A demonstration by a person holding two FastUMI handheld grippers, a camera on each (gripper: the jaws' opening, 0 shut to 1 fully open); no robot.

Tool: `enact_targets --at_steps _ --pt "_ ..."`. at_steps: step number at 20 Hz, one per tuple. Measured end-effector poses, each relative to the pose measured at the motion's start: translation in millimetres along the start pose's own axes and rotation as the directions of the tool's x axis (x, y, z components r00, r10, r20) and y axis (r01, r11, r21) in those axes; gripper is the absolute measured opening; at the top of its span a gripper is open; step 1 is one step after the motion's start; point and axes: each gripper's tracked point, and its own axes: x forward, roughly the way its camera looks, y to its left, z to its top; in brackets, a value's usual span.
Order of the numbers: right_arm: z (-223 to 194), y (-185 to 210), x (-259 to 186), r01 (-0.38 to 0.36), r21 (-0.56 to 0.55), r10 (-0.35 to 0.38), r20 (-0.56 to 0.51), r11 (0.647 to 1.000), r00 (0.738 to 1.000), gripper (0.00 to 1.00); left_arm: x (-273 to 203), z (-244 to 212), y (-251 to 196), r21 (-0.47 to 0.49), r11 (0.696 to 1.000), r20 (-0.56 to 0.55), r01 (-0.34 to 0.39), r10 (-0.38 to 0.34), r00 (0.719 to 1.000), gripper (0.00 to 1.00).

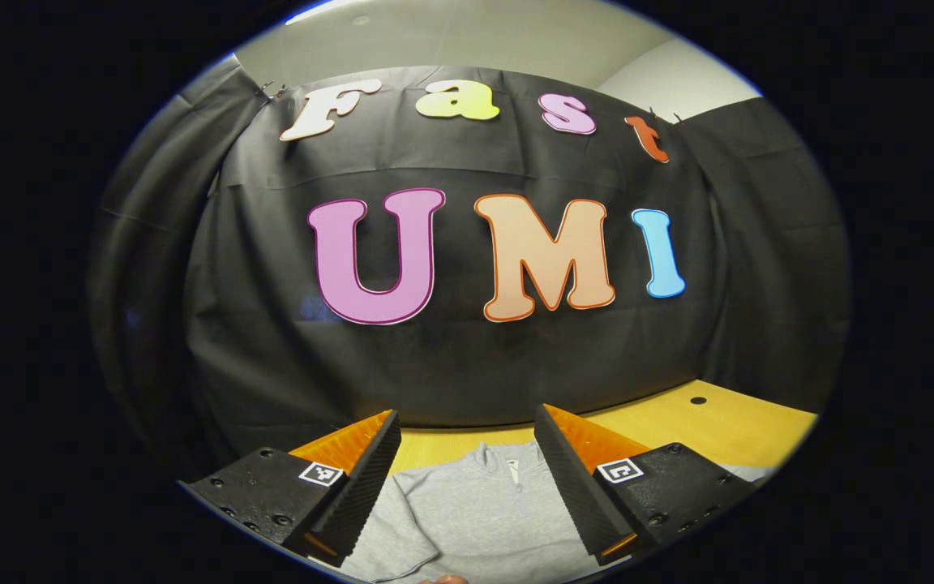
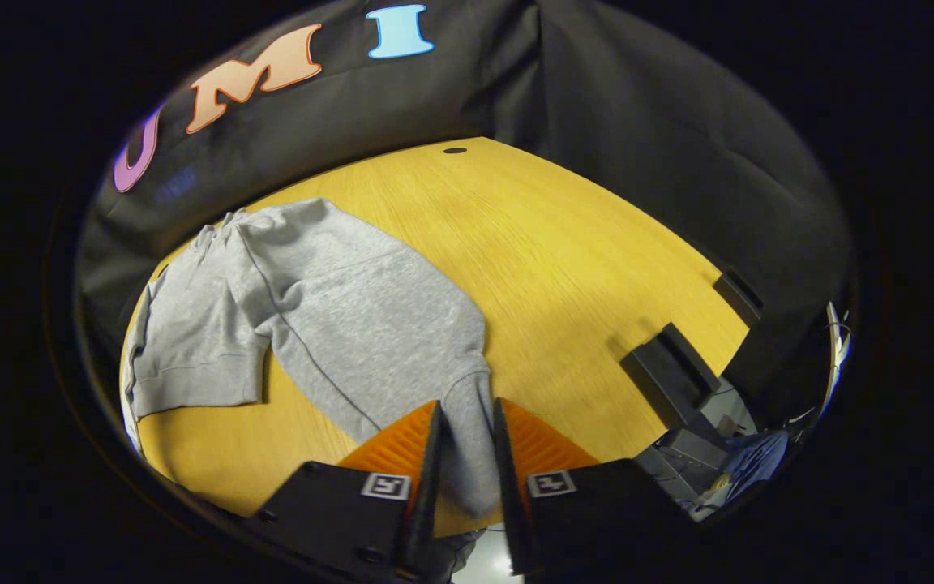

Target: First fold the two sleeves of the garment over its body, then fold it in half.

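Note:
A grey sweatshirt (image 2: 321, 316) lies flat on the yellow wooden table (image 2: 564, 259), collar toward the black booth wall. One sleeve (image 2: 467, 405) runs toward the table's near edge, and my right gripper (image 2: 467, 426) is shut on its cuff end, cloth pinched between both fingers. In the left gripper view, my left gripper (image 1: 467, 434) hangs open above the table, fingers wide apart with nothing between them. Below it I see the sweatshirt's collar and chest (image 1: 483, 503).
A black box-shaped fixture (image 2: 670, 373) sits at the table's right edge, another small black piece (image 2: 739, 296) behind it. A small dark hole (image 2: 455, 151) marks the table's far side. Cables and gear (image 2: 726, 462) lie below the right edge.

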Motion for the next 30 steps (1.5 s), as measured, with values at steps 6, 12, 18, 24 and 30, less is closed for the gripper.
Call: enact_targets --at_steps 6,12,18,24,30 --pt "8 3 -1 -0.013 0.158 0.018 -0.035 0.987 0.999 0.08 2 1 6 0.004 1.0 0.007 -0.01 0.01 1.0 0.97" --pt "53 15 -6 -0.051 0.187 0.043 0.045 0.981 0.998 0.07 -1 -1 18 -0.004 0.999 0.002 -0.033 0.033 0.999 0.97" --pt "105 39 -11 -0.117 0.2 0.092 0.13 0.973 0.987 0.07 -6 0 33 -0.005 0.998 0.007 -0.066 0.066 0.998 0.97" --pt "155 84 -18 -0.22 0.153 0.187 0.206 0.963 0.961 0.07 -17 1 59 -0.006 0.992 0.012 -0.127 0.127 0.992 0.97" --pt "202 148 -24 -0.31 0.029 0.291 0.271 0.95 0.917 0.08 -39 2 103 -0.004 0.973 0.014 -0.23 0.23 0.973 0.97"
